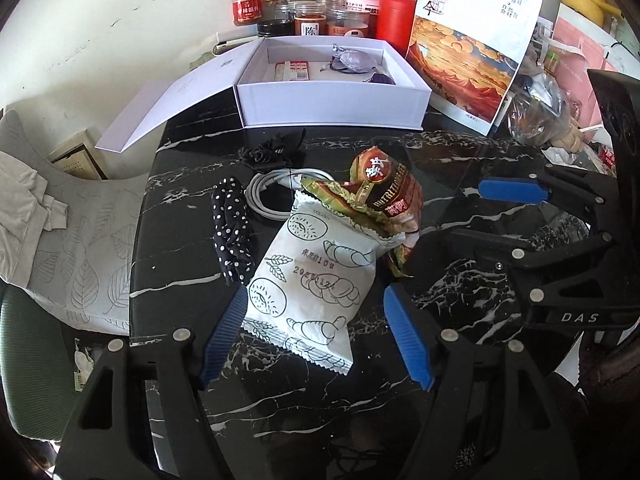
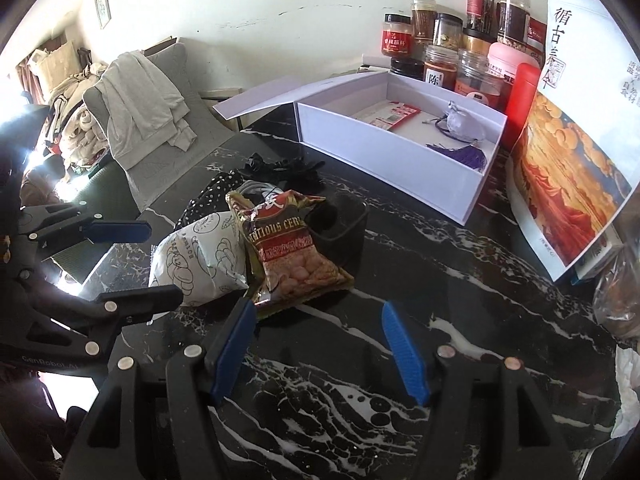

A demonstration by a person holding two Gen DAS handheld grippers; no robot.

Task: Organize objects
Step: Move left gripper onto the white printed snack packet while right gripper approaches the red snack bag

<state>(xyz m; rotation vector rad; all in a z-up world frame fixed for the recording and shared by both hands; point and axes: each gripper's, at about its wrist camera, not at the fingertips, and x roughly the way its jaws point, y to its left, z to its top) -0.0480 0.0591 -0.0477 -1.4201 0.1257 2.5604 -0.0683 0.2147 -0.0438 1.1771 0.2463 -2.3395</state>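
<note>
Going L to R on the black marble table (image 1: 460,292): polka-dot cloth (image 1: 232,232) at 9 o'clock of the pile, soft and limp, touching the white bread packet (image 1: 316,276). A coiled white cable (image 1: 272,196) and a black fabric flower (image 1: 268,152) sit behind it, toward 12.

Your left gripper (image 1: 316,336) is spread wide, nothing in it. Its blue pads straddle the near end of the bread packet; can't tell if they're touching it. That packet looks light and puffy, w/ slick film, so it'll prob squash and slide. I'd pinch it across the middle or by the crimped end seam, gently, not on the air pocket.

Leaning on the packet's 1 o'clock corner is the red-brown cereal bag (image 2: 296,248), also crinkly foil, light, contents likely brittle. Take it by the top seal, or low on the body where it's full. Lifting the white packet first will prob tip it.

Your right gripper (image 2: 320,344) is also released and empty, w/ the cereal bag's near corner just by its L pad.

The open white box (image 2: 400,156) sits at 12–1 o'clock, well apart from the pile. A red card pack (image 2: 394,114) and a silver pouch (image 2: 464,126) w/ a purple tassel are already inside, and there's bare floor left near the front wall. That's the likely drop spot.

Jars (image 2: 440,64) and a big printed bag (image 2: 572,176) stand behind and R of the box.
</note>
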